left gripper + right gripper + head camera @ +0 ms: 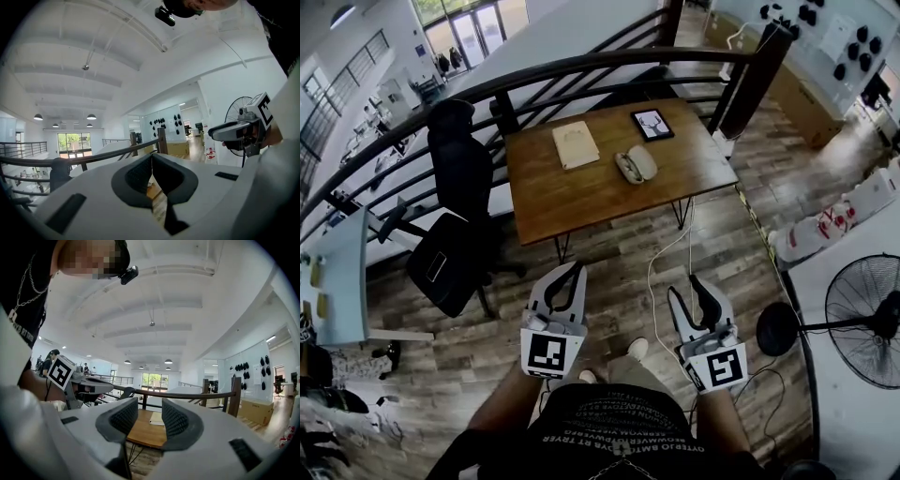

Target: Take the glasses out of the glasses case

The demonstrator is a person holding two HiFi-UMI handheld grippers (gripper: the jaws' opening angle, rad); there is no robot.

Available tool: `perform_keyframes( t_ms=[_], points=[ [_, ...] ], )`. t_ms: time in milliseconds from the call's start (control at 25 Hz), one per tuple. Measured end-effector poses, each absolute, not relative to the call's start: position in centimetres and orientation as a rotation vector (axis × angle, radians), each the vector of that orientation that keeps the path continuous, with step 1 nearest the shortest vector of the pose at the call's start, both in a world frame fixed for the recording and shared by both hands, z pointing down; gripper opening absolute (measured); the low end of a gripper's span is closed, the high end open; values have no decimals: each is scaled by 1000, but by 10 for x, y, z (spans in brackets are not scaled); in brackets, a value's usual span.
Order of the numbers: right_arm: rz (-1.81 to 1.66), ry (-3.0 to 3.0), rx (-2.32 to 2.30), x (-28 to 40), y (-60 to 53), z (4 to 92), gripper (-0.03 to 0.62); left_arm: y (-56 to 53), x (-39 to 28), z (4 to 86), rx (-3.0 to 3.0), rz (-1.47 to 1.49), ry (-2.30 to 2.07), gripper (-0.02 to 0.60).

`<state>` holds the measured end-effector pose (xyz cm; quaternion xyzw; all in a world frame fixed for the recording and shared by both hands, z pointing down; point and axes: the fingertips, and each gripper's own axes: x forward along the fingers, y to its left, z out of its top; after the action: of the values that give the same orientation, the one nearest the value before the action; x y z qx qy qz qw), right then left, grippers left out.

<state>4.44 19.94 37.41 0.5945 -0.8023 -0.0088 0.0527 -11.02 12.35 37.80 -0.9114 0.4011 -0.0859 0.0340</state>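
- At the far left of the head view a black office chair (455, 225) stands on the wood floor (609, 272), beside the left edge of the table.
- The left gripper (565, 278) is held low in front of the person, over the floor and well apart from the table; in the left gripper view its dark ribbed pads (138, 176) come together at the tips, and only a thin slit opens lower down; nothing is between the jaws, only floor and a bit of table show through.
- The wooden table (581, 202) stands ahead of both grippers, close to a dark curved railing (581, 70); a pale notebook (575, 144) lies flat on its far left part.
- The glasses case (636, 165) lies on the table to the right of the notebook, near the middle; it seems open in two halves side by side, one darker and one lighter; what is inside is too small to tell; no gripper touches it.
- A small black frame with a deer picture (652, 124) lies behind the case, near the far edge.
- The right gripper (686, 289) is also held low over the floor, level with the left one; in the right gripper view its jaws stand a moderate way apart and are empty; the table top shows in the gap.
- A white cable (661, 272) runs over the floor between the table and the right gripper.
- A black standing fan (862, 333) is at the far right.
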Motion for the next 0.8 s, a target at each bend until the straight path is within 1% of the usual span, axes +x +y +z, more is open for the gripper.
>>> perform_keyframes(
  t_ms=[440,680,800],
  points=[
    [-9,-2517,1697,94,141,384,149,77,-68,383,-2764,-262,1360,28],
    [-21,-2550,1661,133,122,382,149,66,-29,376,-2735,-246,1354,29],
    [-16,-2566,1638,144,116,382,149,56,-24,375,-2699,-255,1429,29]
  ],
)
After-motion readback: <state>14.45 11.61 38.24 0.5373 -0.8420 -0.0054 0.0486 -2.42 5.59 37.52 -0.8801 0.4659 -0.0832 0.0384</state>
